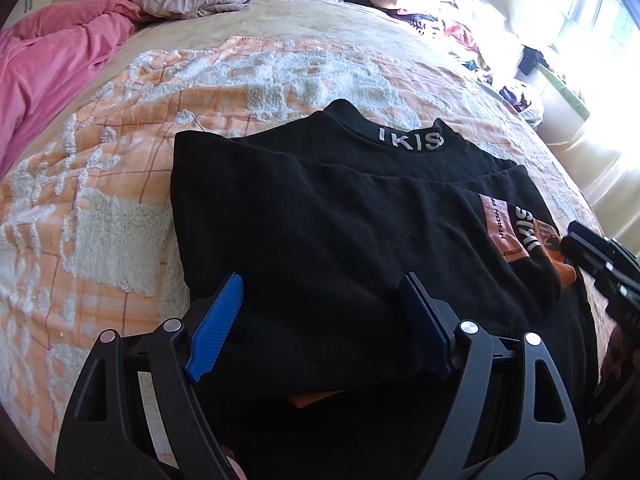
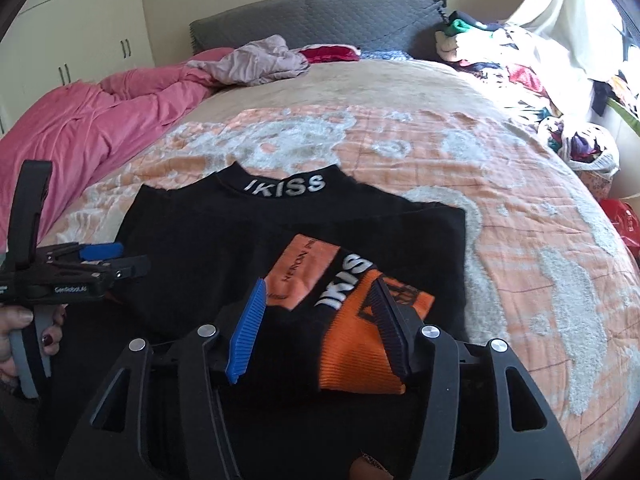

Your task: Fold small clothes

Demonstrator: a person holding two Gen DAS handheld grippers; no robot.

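left gripper (image 1: 320, 300): fingers spread wide, blue pads either side of black fabric, not pinching it; pads hover over the near part of the top
right gripper (image 2: 320, 308): fingers spread, nothing pinched; orange cuff and "IKISS" print lie between and below the pads
hand (image 2: 24, 332): person's hand wraps the left gripper's handle, at left edge of right wrist view
black top (image 1: 320, 208): folded, flat on the bed near its near edge, collar lettering "IKISS" toward the headboard, sleeve with orange patch folded across its right side
orange blanket (image 1: 120, 128): fleecy white pattern, under the top
pink duvet (image 2: 80, 120): bunched along bed's left edge
clothes pile (image 2: 520, 64): far right corner, by the curtain
headboard (image 2: 320, 16): grey, quilted
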